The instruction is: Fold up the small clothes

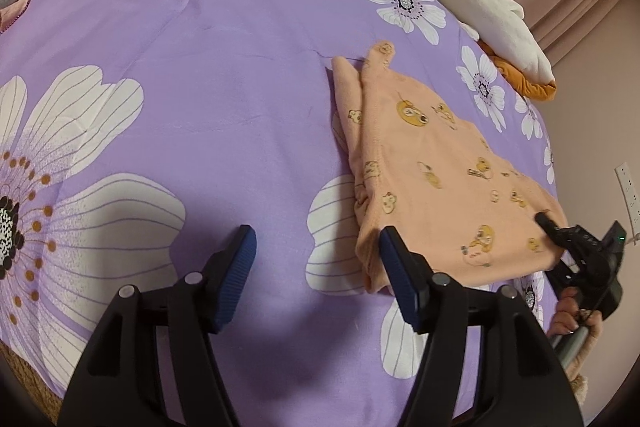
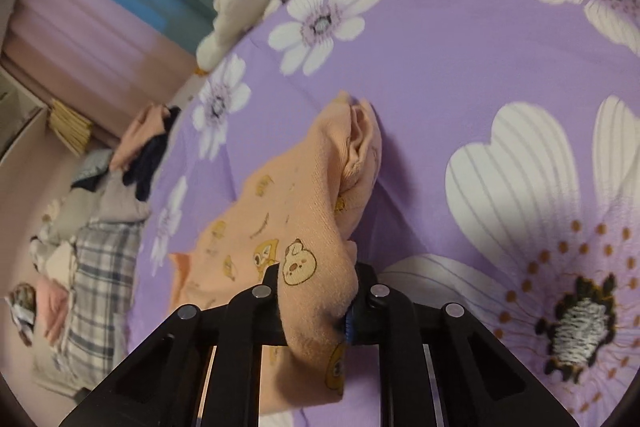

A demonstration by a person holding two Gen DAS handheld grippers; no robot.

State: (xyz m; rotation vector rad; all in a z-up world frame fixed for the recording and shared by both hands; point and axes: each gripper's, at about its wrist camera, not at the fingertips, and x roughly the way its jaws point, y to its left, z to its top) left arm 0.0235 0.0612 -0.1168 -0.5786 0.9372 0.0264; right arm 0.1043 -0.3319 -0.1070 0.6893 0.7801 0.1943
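On the bed, left wrist view: small peach cotton garment with cartoon bear prints (image 1: 440, 171) lies partly folded on the purple bedsheet with big white flowers (image 1: 224, 75), toward its right side. Left gripper (image 1: 316, 259) stands wide, nothing between the jaws; its right finger sits just beside the garment's near-left corner. Right gripper (image 1: 554, 227) pinches the near-right corner. Step, as I judge: mid-fold, right corner taken, left corner not yet. Next move calls for the left jaws closing on that corner, then both lifting together. Plenty of bare sheet to the left; bed edge and a white and orange clothes pile (image 1: 496, 15) close on the right.

Right wrist view: right gripper (image 2: 316, 291) clamped narrow on a bunched peach fold, cloth draping over the jaws. Garment (image 2: 316, 167) trails ahead onto the sheet (image 2: 460, 39). Open sheet right, bed edge left.
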